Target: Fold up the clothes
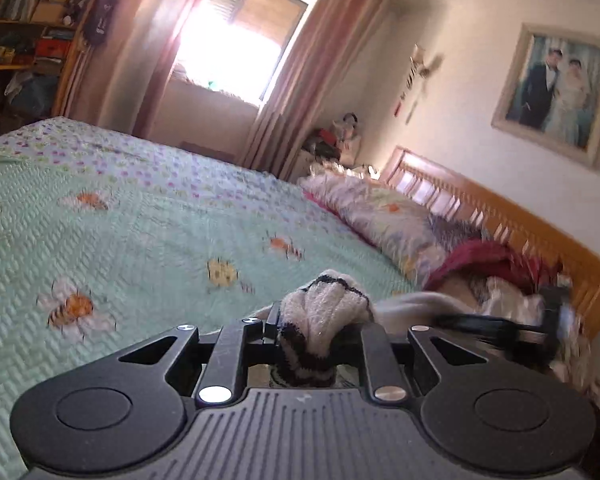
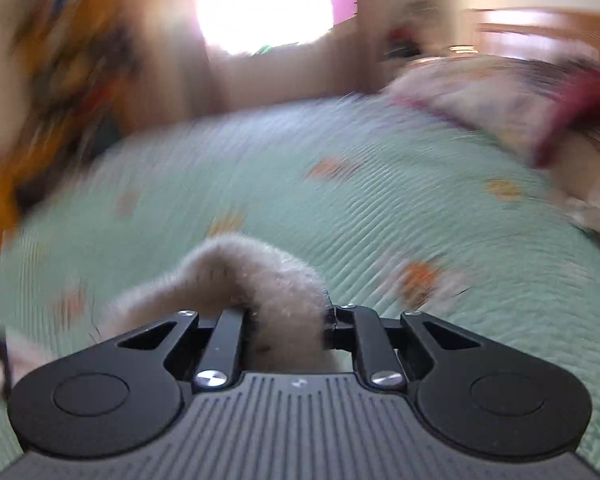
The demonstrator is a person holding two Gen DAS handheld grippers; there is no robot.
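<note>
Sunlit bedroom, with a window (image 1: 240, 36) between pink curtains and a green quilted bedspread (image 1: 140, 220) patterned with bees stretched across the bed. A fuzzy white garment with black trim (image 1: 324, 312) is seen bunched between the fingers of the left claw (image 1: 316, 332), which is closed on it, the cloth lifted clear of the bedspread. In the right wrist view, heavily blurred, another part of what is taken to be the same fuzzy cloth (image 2: 244, 280) is clamped in the right claw (image 2: 288, 328), arching out to the left between its fingers. The right claw's dark body (image 1: 500, 328) is glimpsed at the edge of the left view, in front of the pillows (image 1: 384, 216) and a heap of other clothes (image 1: 496, 280) by the wooden headboard (image 1: 520, 220). The step in hand is judged to be the pick-up and spreading of the garment. The next move would call for the two grips to be drawn apart, so that the cloth can be laid flat on the bedspread before any fold is made.
</note>
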